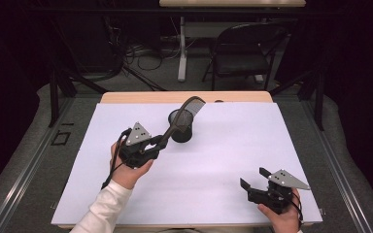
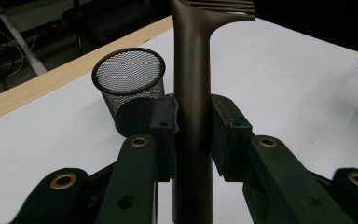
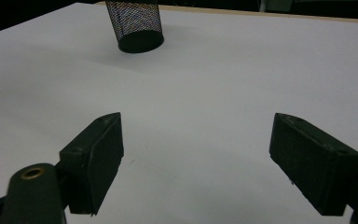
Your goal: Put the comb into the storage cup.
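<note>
A dark brown comb (image 1: 174, 122) is clamped by its handle in my left gripper (image 1: 158, 145), which is shut on it left of the table's middle. The comb slants up and away, and its toothed head (image 1: 194, 104) hangs over the rim of a black mesh cup (image 1: 182, 130) standing upright on the white sheet. In the left gripper view the comb handle (image 2: 193, 84) rises between the jaws of the left gripper (image 2: 193, 133), with the mesh cup (image 2: 129, 74) just behind to the left. My right gripper (image 1: 253, 177) rests open near the front right; in its own view the right gripper (image 3: 196, 154) holds nothing and the mesh cup (image 3: 137, 23) stands far ahead.
A white sheet (image 1: 233, 141) covers most of the wooden table (image 1: 141, 97). Behind the table a black folding chair (image 1: 243, 53) and a white desk leg (image 1: 181, 48) stand on the floor among cables (image 1: 136, 53).
</note>
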Demonstrator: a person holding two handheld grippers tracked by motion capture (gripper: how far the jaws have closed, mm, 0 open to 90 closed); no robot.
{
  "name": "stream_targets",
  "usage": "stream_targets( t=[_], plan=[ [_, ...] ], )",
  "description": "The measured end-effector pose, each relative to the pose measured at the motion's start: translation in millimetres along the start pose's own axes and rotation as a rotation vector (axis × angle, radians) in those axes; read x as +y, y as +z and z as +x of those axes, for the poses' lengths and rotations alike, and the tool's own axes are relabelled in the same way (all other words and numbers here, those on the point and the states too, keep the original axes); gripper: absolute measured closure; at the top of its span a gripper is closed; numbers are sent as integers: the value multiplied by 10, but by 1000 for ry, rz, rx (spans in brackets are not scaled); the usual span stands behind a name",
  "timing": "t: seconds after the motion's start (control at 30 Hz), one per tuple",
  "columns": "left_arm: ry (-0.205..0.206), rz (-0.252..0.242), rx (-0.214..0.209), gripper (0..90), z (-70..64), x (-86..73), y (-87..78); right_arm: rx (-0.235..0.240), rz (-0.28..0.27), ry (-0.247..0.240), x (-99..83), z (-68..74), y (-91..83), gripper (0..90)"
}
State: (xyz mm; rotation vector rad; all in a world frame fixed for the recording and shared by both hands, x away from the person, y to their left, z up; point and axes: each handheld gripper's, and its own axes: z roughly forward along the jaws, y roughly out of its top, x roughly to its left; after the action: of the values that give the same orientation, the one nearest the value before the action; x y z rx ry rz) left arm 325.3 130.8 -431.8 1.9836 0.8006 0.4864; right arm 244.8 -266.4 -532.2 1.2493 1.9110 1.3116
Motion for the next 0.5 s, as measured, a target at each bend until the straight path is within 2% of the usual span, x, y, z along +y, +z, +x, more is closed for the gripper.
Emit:
stream_targets(
  t=[0.2, 0.5],
  plan=[
    [-7, -10, -4, 725, -7, -37, 28, 1, -1, 0, -1, -2, 1, 175],
    [-20, -45, 18, 725, 1, -120, 45, 0, 0, 2, -1, -1, -3, 175]
  ],
)
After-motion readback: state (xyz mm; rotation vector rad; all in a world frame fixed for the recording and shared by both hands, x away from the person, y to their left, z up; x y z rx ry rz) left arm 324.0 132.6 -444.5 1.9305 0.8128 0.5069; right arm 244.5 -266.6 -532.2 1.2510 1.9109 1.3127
